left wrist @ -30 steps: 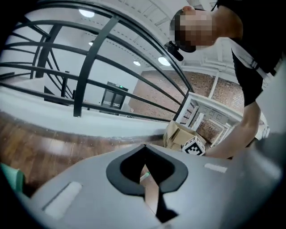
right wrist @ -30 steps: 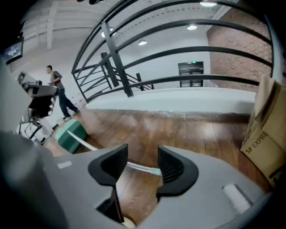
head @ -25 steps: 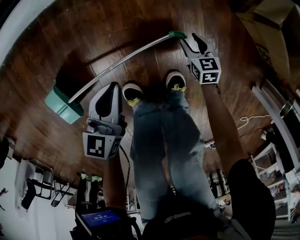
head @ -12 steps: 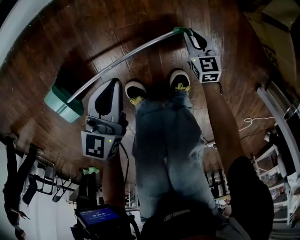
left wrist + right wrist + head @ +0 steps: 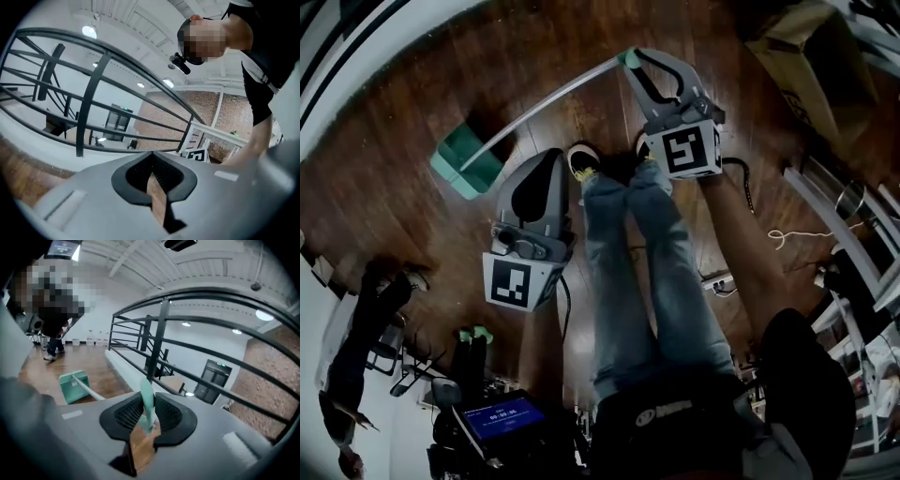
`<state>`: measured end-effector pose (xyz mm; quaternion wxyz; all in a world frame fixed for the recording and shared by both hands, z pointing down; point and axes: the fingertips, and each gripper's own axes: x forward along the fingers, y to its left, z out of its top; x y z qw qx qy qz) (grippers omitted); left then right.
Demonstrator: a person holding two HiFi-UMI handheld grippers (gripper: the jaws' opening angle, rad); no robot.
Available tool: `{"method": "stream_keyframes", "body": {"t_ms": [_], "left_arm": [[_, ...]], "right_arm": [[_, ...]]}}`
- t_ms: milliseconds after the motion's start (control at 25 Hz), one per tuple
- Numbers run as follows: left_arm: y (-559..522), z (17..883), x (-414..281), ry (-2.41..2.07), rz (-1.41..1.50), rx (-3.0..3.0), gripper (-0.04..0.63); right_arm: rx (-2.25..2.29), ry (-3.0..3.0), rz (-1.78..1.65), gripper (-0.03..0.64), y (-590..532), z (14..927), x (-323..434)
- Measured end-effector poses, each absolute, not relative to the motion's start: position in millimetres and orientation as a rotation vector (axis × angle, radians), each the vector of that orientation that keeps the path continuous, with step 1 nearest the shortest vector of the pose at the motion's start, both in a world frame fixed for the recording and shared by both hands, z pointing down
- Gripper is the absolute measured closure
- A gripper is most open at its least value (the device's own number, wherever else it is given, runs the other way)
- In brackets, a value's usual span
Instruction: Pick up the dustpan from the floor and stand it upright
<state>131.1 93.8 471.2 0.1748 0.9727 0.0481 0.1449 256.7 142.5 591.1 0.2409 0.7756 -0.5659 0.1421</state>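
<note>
A: While looking down from the head view, pinching what with the right claw [image 5: 630, 58]?

B: Clamped on the green grip [image 5: 147, 404] at the tip of the dustpan [image 5: 469, 159] handle [image 5: 546, 101]. Checked in the right gripper view: pads pressed on both sides of the grip. Just closed in a long way, then eased back open a touch, with the grip between the jaws.

A: Noted. Where to log the dustpan itself?

B: Out in front of the person's left shoe [image 5: 583, 161], toward the left of the head view. Teal pan [image 5: 75, 386] down low at the wooden floor [image 5: 394, 84], with the silver handle slanting up from it to the right claw. Can't tell whether touching the boards or just off them. Tilted, not upright.

A: And the left claw [image 5: 549, 157]?

B: Pressed together, tips meeting, with only a sliver of floor showing through the slot behind them in the left gripper view. Holding nothing. Hanging just beside the left shoe, near the middle of the handle but apart from it, with its marker cube [image 5: 517, 283] turned up to the camera.

A: Anything else to tag?

B: Dark metal railing [image 5: 159, 338] in both gripper views, to the right of the pan in the right one. Also another person [image 5: 51, 324] standing farther along the floor, beyond the pan.
</note>
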Motion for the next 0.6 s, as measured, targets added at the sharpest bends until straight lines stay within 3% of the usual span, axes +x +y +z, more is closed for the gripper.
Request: {"method": "stream_keyframes", "body": {"t_ms": [360,600], "left_arm": [[34,315,47,-0.133,0.262,2.833,0.577],[-79,264,-62,-0.452,0.222,2.789,0.577]], "right_arm": [[1.701,-1.849,-0.012,0.522,20,425,109],[1.532,-2.093,-0.063,0.506,-103,374,-16]]}}
